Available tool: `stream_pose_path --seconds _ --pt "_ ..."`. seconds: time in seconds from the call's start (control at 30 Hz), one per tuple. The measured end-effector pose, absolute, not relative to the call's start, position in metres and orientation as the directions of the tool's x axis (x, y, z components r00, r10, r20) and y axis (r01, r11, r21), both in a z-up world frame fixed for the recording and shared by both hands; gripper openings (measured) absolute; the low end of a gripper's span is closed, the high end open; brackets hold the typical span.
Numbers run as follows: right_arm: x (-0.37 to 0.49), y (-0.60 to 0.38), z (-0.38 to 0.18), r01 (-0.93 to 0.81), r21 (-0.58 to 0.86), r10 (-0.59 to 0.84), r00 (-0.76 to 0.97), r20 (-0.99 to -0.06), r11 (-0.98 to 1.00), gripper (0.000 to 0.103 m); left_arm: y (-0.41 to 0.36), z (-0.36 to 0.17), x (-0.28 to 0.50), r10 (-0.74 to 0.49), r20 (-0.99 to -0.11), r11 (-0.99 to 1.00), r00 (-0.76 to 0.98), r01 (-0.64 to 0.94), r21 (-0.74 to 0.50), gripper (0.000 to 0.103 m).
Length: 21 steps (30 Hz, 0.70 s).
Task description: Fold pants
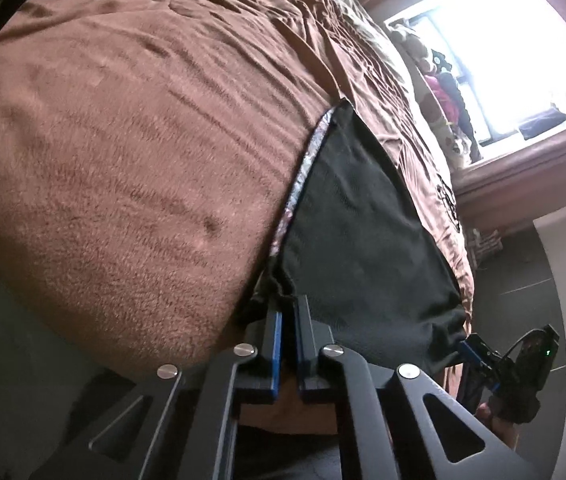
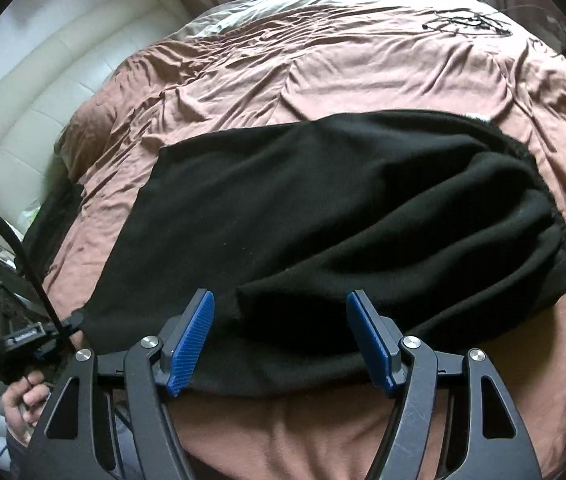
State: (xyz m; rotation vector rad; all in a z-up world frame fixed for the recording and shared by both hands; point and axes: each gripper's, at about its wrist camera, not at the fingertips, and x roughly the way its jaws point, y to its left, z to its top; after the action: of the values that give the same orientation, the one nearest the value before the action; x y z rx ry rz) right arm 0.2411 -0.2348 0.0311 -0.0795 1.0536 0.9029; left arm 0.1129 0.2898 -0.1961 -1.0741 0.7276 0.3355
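Observation:
Black pants [image 2: 323, 208] lie across a brown bedspread [image 2: 323, 68], folded lengthwise, with the gathered waistband at the right. In the left wrist view the pants [image 1: 363, 240] show a patterned inner edge. My left gripper [image 1: 287, 312] is shut on the pants' near corner at the bed's edge; it also shows in the right wrist view [image 2: 65, 326] at the pants' left end. My right gripper [image 2: 281, 316] is open, its blue pads [image 2: 191, 344] on either side of the pants' near edge, holding nothing. It shows in the left wrist view [image 1: 471, 346] at the pants' other corner.
A white padded headboard [image 2: 23, 112] stands at the left of the bed. A bright window [image 1: 503, 48] with toys on the sill is beyond the bed. Dark tiled floor [image 1: 523, 272] lies beside it. A black cable [image 2: 15, 240] hangs by the left hand.

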Motion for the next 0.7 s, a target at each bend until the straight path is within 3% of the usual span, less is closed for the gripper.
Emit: stream_pose_path --seconds 0.23,0.27,0.3,0.37,0.7 --pt "0.223 -0.22 0.034 -0.711 0.333 0.619 0.181 -0.764 0.62 0.068 0.289 -0.2 0.104 -0.135 -0.672 0.426 0.728 -0.57 -0.703 0.009" --pt "0.22 -0.218 0.035 -0.718 0.329 0.621 0.182 -0.762 0.614 0.068 0.288 -0.199 0.102 -0.14 -0.666 0.427 0.732 -0.563 -0.708 0.018" --pt "0.217 -0.216 0.035 -0.723 0.323 0.62 0.183 -0.763 0.611 0.068 0.288 -0.198 0.1 -0.142 -0.659 0.425 0.739 -0.556 -0.715 0.033" --pt "0.211 -0.211 0.035 -0.734 0.309 0.619 0.188 -0.762 0.604 0.068 0.287 -0.197 0.097 -0.14 -0.649 0.417 0.747 -0.55 -0.723 0.051" --pt "0.194 -0.202 0.034 -0.74 0.278 0.609 0.218 -0.762 0.613 0.068 0.295 -0.209 0.096 -0.188 -0.599 0.322 0.778 -0.528 -0.786 0.052"
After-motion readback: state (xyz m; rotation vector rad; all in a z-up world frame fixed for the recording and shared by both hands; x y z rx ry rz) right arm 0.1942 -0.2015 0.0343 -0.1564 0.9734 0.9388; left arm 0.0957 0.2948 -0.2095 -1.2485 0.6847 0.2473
